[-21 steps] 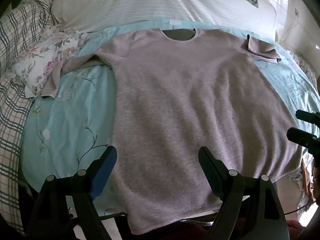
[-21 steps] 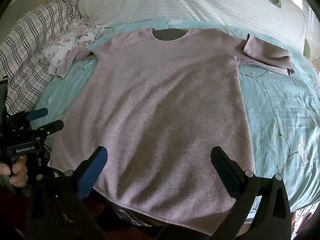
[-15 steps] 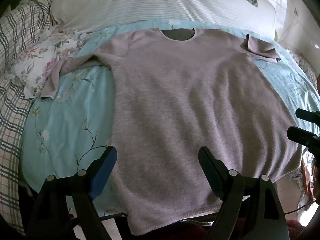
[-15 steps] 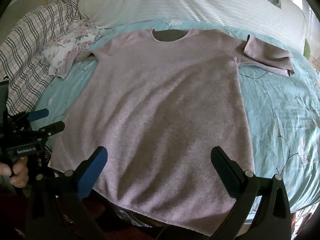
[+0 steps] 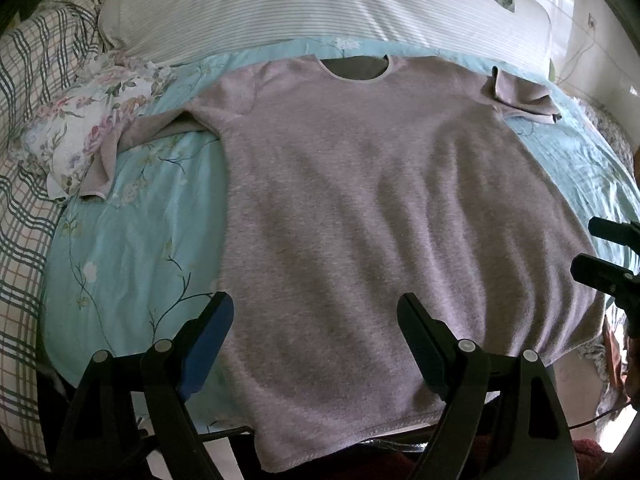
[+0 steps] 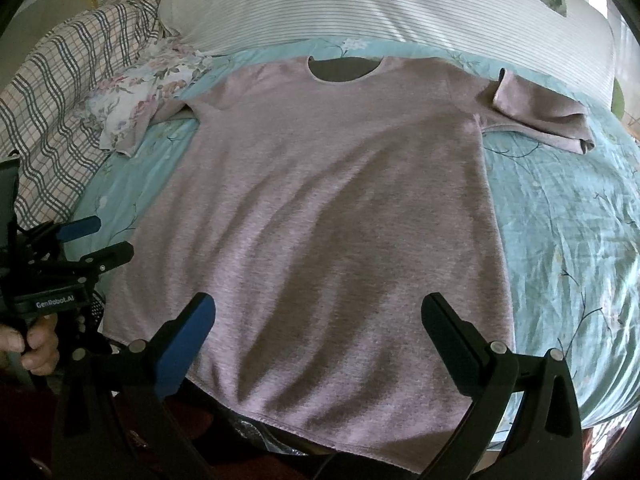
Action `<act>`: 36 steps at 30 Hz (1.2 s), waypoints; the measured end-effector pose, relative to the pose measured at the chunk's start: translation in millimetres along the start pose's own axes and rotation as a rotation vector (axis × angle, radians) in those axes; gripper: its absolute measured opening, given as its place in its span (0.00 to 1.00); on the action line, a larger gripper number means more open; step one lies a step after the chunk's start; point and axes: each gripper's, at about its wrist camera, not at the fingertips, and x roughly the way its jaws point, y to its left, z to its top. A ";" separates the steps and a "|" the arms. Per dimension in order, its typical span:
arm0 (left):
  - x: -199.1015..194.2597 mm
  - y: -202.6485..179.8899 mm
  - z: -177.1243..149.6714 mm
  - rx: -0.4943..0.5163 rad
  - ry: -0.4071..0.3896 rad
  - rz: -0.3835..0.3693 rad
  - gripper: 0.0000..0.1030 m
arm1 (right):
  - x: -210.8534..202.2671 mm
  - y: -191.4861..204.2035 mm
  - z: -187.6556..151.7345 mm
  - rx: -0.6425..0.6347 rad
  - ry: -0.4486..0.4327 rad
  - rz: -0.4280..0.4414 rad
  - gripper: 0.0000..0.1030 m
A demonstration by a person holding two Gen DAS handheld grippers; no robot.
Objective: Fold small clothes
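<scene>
A mauve short-sleeved t-shirt (image 5: 360,208) lies spread flat on the bed, neck hole at the far end, hem hanging at the near edge. It also fills the right wrist view (image 6: 340,208). Its right sleeve (image 6: 536,112) is folded in on itself; its left sleeve (image 5: 132,140) lies out to the side, partly on floral cloth. My left gripper (image 5: 316,316) is open and empty above the hem's left part. My right gripper (image 6: 320,316) is open and empty above the hem's right part. Each gripper shows at the edge of the other's view (image 6: 92,240) (image 5: 600,248).
The shirt lies on a turquoise floral sheet (image 5: 120,240). A white striped pillow (image 5: 320,12) lies across the far end. A floral cloth (image 5: 88,120) and a plaid blanket (image 5: 28,200) lie at the left. The bed's near edge runs under the hem.
Both grippers have drifted very slightly; the shirt lies as before and both stay open.
</scene>
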 end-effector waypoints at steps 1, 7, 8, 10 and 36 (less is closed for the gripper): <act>-0.2 -0.2 0.0 -0.002 -0.001 0.000 0.82 | 0.5 1.8 -0.7 -0.004 0.010 -0.013 1.00; 0.0 -0.2 0.7 -0.002 -0.013 0.002 0.82 | 2.8 3.0 -2.8 -0.016 0.020 -0.042 1.00; 0.0 -0.2 0.7 -0.001 -0.014 0.004 0.82 | 2.2 3.7 -2.8 -0.015 0.017 -0.042 1.00; -0.1 -0.5 0.4 -0.006 -0.027 -0.001 0.82 | 1.7 2.0 -2.2 -0.031 0.017 -0.064 1.00; 17.4 1.1 9.3 -0.004 0.028 -0.007 0.83 | 8.5 -1.5 5.6 -0.017 0.018 -0.048 1.00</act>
